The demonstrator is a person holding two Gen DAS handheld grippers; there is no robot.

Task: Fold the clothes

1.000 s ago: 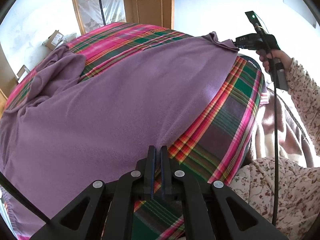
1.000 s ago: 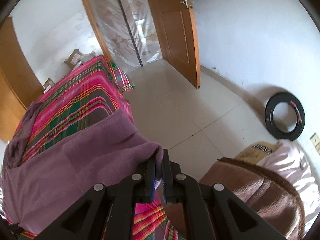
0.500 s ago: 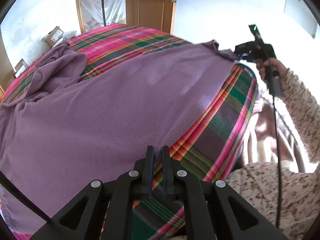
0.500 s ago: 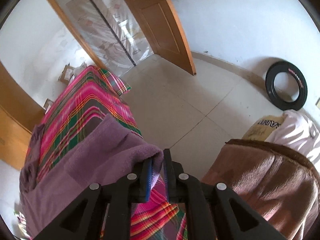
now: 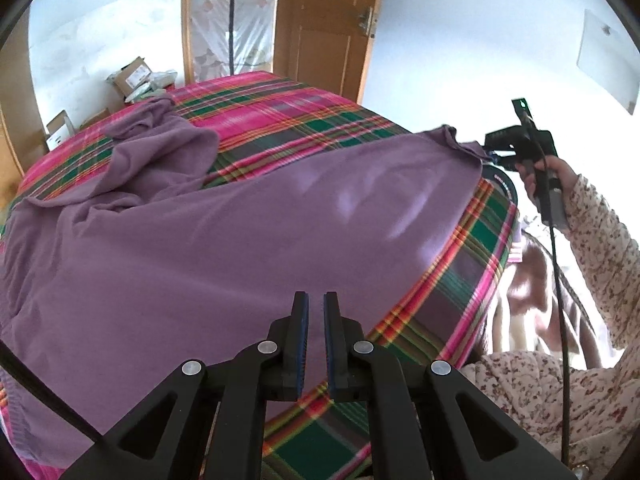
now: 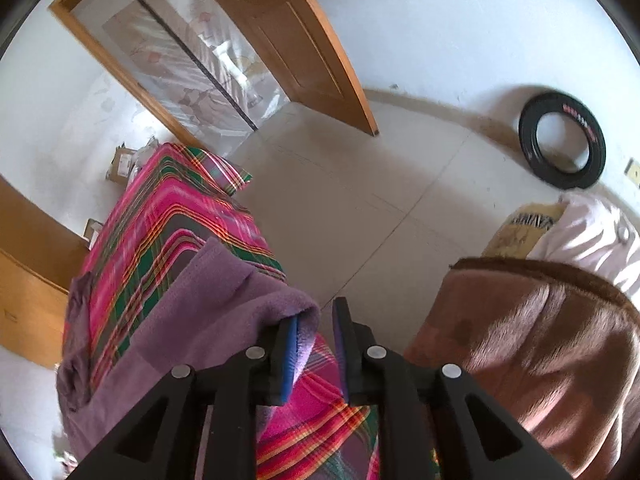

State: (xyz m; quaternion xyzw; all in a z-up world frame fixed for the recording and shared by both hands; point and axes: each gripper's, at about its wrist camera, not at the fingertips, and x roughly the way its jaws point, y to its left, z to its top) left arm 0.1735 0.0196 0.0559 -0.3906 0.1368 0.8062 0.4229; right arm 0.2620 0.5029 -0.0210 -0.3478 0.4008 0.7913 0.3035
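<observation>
Garment: a purple fleece top [image 5: 248,240] lies spread flat across the bed [image 5: 280,120], covering most of the near half; one sleeve is bunched toward the far left side.
Bed cover: pink, green and orange plaid, bare beyond the garment and along the near edge.
Left tongs [image 5: 316,308]: raised over the near hem of the purple fleece top, arms parted by a narrow slit with nothing between them; cloth and plaid show through the gap, untouched.
Right tongs [image 6: 326,320]: at the bed's right-hand corner, arms spreading; the folded corner of the purple fleece top hangs against the left blue pad while the right arm stands clear of it, so the cloth is no longer pinched.
Right hand [image 5: 540,172]: seen from the left wrist view, gripping the handle of the right tongs at the far right edge of the bed, floral sleeve behind it.
Beside the bed: a brown blanket [image 6: 540,352] lies heaped near the right tongs; a black ring [image 6: 562,144] leans on the wall across the floor.
Background: wooden door [image 6: 288,40] standing open.
</observation>
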